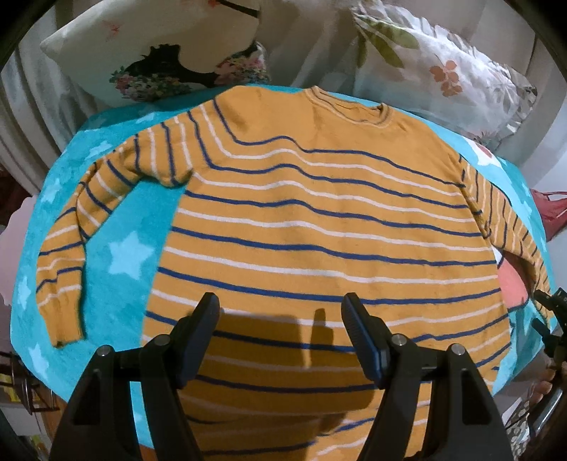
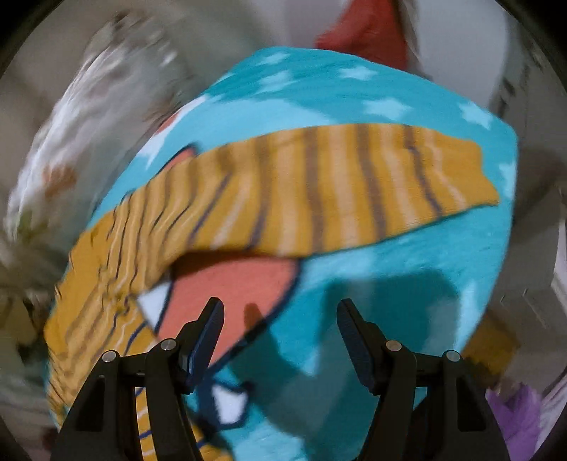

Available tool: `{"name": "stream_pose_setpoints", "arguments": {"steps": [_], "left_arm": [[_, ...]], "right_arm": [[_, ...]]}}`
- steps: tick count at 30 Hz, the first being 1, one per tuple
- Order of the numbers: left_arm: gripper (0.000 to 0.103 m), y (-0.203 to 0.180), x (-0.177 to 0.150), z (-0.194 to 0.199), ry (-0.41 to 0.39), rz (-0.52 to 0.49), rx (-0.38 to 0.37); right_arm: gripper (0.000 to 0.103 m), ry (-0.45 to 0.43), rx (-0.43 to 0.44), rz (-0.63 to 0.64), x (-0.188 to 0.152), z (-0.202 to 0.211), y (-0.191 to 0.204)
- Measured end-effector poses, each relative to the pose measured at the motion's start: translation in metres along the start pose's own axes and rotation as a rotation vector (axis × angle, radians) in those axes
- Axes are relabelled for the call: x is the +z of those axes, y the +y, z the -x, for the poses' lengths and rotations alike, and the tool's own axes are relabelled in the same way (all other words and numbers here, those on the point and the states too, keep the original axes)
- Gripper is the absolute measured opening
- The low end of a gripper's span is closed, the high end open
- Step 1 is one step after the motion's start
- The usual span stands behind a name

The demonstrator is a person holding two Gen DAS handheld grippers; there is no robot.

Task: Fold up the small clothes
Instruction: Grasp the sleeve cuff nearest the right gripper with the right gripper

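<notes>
A mustard-yellow sweater (image 1: 319, 227) with blue and white stripes lies flat on a turquoise star-print blanket (image 1: 127, 227), neck at the far side. Its one sleeve (image 1: 71, 248) bends down along the left; the other sleeve (image 2: 336, 191) stretches out over the blanket in the blurred right wrist view. My left gripper (image 1: 280, 308) hovers open above the sweater's lower body, nothing between its fingers. My right gripper (image 2: 280, 312) is open over bare blanket and a coral print patch, below the outstretched sleeve. A bit of the right gripper (image 1: 549, 319) shows at the left wrist view's right edge.
A pillow with a dark print (image 1: 159, 53) and a floral pillow (image 1: 443, 71) lie past the sweater's neck. Something red (image 2: 365, 32) sits beyond the blanket's far edge, and purple cloth (image 2: 517, 415) shows at the lower right. The blanket's edges drop off on all sides.
</notes>
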State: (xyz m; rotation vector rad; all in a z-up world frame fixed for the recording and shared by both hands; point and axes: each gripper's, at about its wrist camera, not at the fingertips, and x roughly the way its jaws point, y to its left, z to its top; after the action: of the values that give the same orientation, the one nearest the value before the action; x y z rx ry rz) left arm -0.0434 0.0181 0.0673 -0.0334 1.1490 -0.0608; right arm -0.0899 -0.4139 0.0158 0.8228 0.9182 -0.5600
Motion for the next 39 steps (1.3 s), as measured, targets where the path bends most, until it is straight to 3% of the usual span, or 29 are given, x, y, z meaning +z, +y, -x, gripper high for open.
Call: {"name": "stream_pose_setpoints", "arguments": {"steps": [4, 15, 16, 18, 21, 26, 30, 36, 39], "left_arm": [[0.07, -0.023, -0.005, 0.002, -0.002, -0.018, 0.002], [0.071, -0.048, -0.017, 0.012, -0.018, 0.031, 0.043], [0.071, -0.05, -0.019, 0.013, -0.021, 0.039, 0.047], [0.071, -0.052, -0.021, 0.015, -0.025, 0.052, 0.054], [0.071, -0.055, -0.026, 0.017, -0.025, 0.073, 0.061], [0.071, -0.063, -0.031, 0.015, -0.011, 0.096, 0.057], [0.071, -0.069, -0.034, 0.015, -0.012, 0.1, 0.05], [0.071, -0.057, -0.036, 0.02, -0.031, 0.142, 0.037], [0.071, -0.042, -0.038, 0.02, -0.029, 0.179, 0.034]], "right_arm": [[0.071, 0.008, 0.106, -0.144, 0.018, -0.002, -0.041], [0.071, -0.042, 0.186, -0.192, 0.075, -0.009, -0.084], [0.068, -0.038, 0.196, -0.199, 0.08, -0.011, -0.089], [0.044, -0.026, 0.218, -0.216, 0.091, -0.016, -0.098], [0.021, -0.013, 0.241, -0.219, 0.101, -0.02, -0.109], [0.006, -0.031, 0.237, -0.175, 0.12, -0.012, -0.118], [0.006, -0.093, 0.213, -0.137, 0.144, 0.008, -0.122], [0.006, -0.178, 0.223, -0.07, 0.187, 0.035, -0.089], [0.006, -0.199, 0.246, 0.083, 0.191, 0.051, -0.031]]}}
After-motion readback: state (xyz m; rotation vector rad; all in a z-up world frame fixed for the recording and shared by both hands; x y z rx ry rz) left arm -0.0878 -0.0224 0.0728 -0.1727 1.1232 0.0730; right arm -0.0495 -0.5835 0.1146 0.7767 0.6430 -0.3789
